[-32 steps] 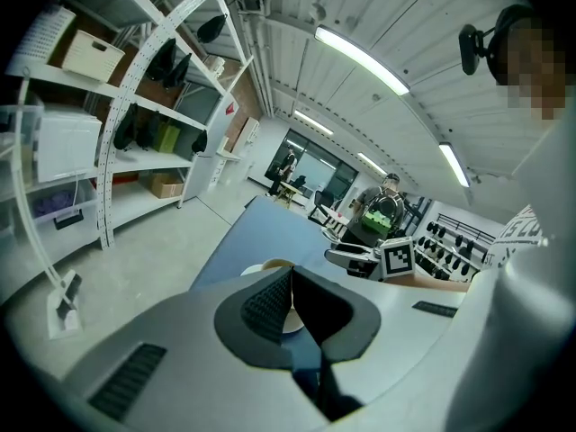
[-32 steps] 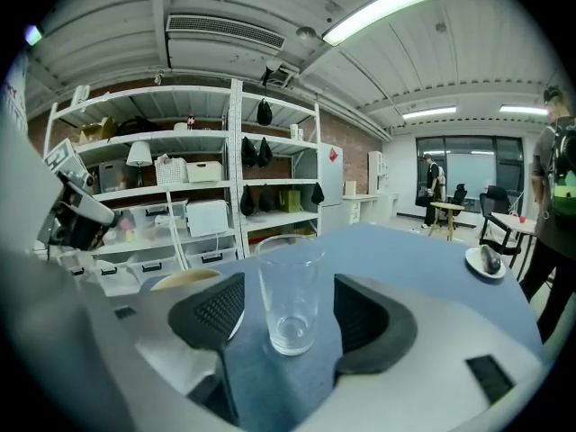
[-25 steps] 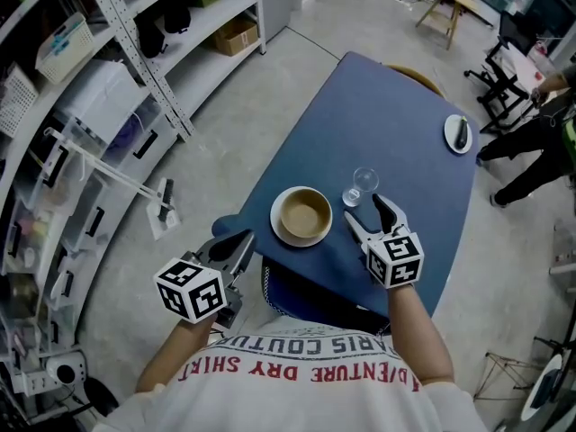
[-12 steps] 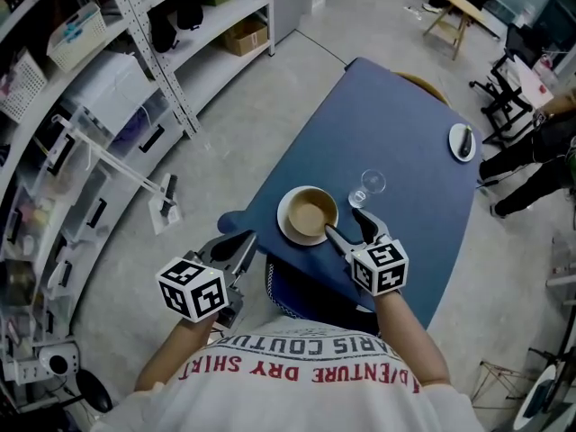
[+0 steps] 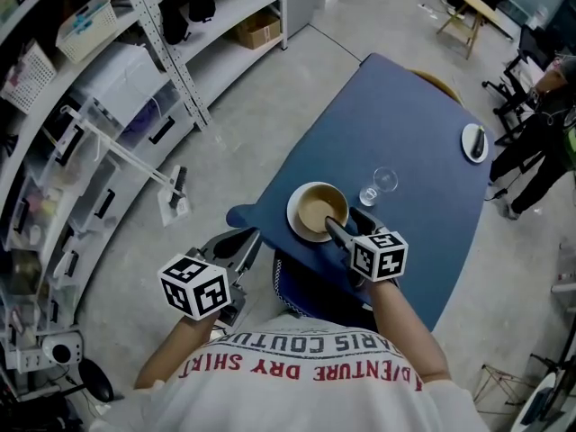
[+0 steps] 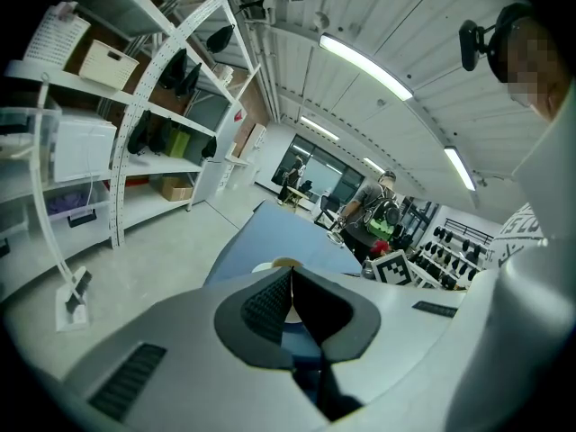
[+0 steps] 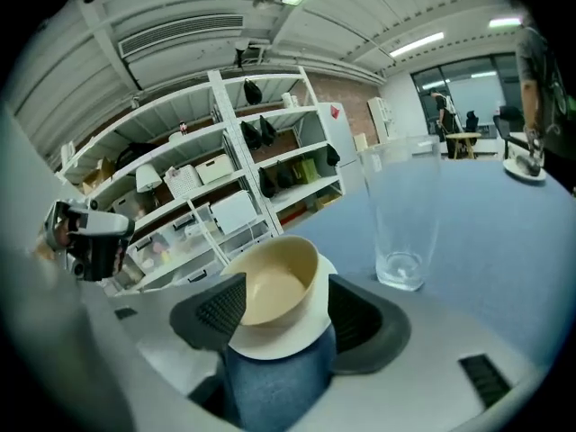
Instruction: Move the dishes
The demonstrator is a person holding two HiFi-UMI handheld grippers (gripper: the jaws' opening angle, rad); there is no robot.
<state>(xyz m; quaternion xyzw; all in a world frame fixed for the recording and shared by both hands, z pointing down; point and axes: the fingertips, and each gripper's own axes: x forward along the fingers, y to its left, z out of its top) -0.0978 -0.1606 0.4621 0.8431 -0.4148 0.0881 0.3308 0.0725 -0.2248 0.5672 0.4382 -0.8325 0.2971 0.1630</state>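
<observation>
A beige bowl (image 5: 317,211) sits on a white plate (image 5: 297,226) near the front edge of the blue table (image 5: 396,124). My right gripper (image 5: 346,224) is open, with the plate's near rim between its fingertips. In the right gripper view the bowl (image 7: 270,282) and plate (image 7: 279,342) fill the gap of the right gripper (image 7: 283,318); whether the pads touch them cannot be told. A clear glass (image 5: 378,185) stands upright just right of the bowl, seen too as a glass (image 7: 402,223) past the right jaw. My left gripper (image 5: 241,246) hangs off the table's left side, shut and empty (image 6: 292,286).
A small white plate (image 5: 474,142) with a dark utensil lies at the table's far right edge. Metal shelves (image 5: 108,70) with boxes line the left. A white stand (image 5: 171,196) lies on the floor. A person (image 5: 549,106) stands by the table's far right; a wooden stool (image 5: 468,7) stands beyond.
My right gripper moved left from beside the glass to the bowl and plate, its jaws now either side of the plate's near rim. The left gripper stayed put, shut.
</observation>
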